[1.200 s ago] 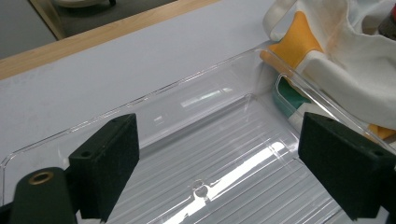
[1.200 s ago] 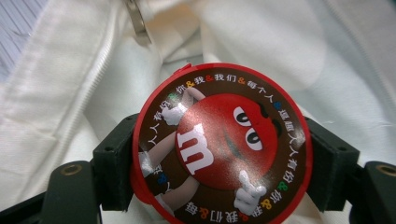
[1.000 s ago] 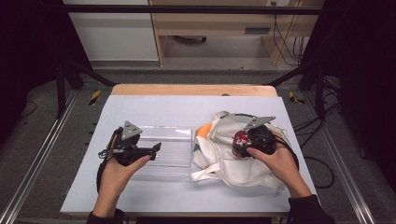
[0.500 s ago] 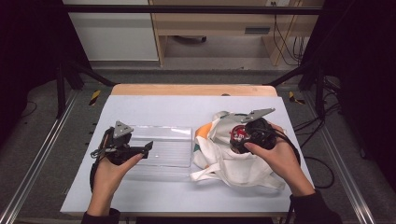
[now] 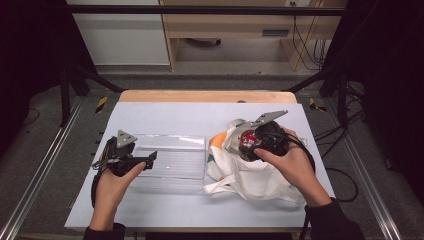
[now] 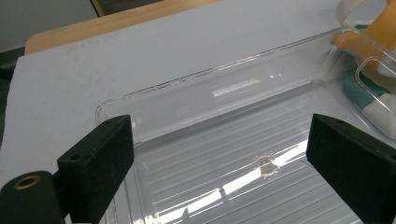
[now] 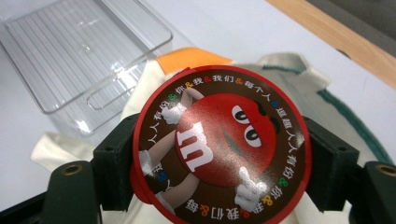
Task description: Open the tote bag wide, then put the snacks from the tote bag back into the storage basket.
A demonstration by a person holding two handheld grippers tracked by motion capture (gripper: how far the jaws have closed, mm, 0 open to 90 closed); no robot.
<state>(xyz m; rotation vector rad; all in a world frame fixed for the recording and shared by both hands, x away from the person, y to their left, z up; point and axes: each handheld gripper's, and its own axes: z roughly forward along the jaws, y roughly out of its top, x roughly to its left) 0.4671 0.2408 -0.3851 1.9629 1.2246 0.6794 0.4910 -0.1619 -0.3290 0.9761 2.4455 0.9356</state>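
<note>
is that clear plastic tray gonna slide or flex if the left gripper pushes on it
The clear tray probably slides easily: it looks thin, empty and light, resting on a smooth table cover. Its thin walls may flex if the left gripper, open at its near end, pinches them. It looks too low and wide to tip.

Clear tray (image 5: 175, 160) blocks centre — bag (image 5: 250, 172) right, table (image 5: 165, 112) back free.

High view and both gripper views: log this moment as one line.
left gripper: open, over clear tray | right gripper: shut on red candy tin, above cloth bag | tray: empty, beside bag
</note>
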